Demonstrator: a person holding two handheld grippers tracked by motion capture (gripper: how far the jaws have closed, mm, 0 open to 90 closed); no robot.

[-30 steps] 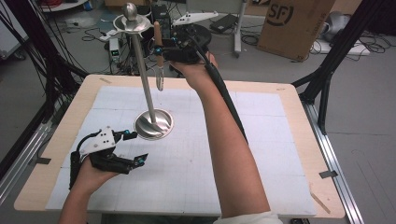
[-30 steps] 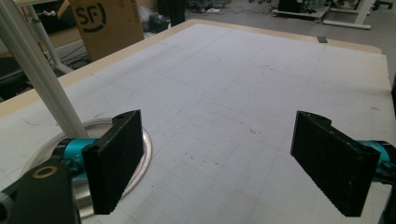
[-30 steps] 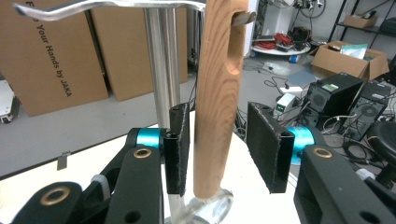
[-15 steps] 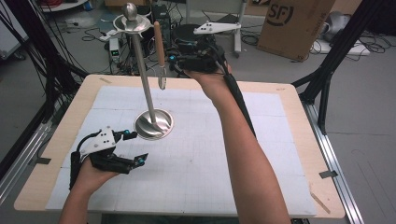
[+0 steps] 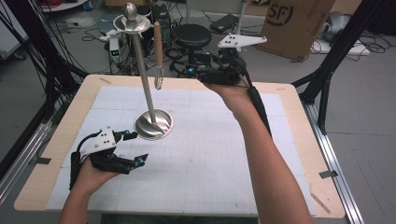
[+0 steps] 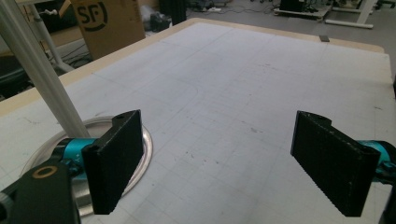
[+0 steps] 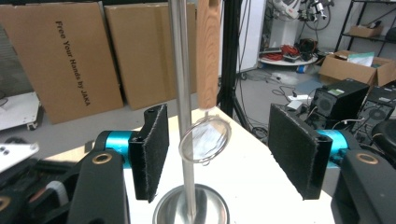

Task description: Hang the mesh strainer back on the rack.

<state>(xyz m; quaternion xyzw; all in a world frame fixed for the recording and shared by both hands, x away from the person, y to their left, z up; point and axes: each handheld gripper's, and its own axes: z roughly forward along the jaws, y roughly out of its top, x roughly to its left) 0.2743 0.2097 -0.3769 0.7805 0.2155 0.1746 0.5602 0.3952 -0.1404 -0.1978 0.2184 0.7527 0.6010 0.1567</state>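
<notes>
Right tongs (image 5: 192, 71) drawn back from the hanging strainer (image 5: 158, 51), just opened, empty, left tongs (image 5: 135, 147) wide, unmoved.

Surroundings beyond the table edges

Brown cardboard box with black "SF" print (image 5: 299, 23) on the floor past the far right corner; round black stool (image 5: 189, 35) behind the far edge, near a white power strip (image 5: 113, 44) among loose black cables (image 5: 70, 51). Two flat brown cardboard sheets (image 7: 60, 56) lean upright beside a black stand post (image 7: 232, 56); open cardboard box (image 7: 357, 67) farther right.
</notes>
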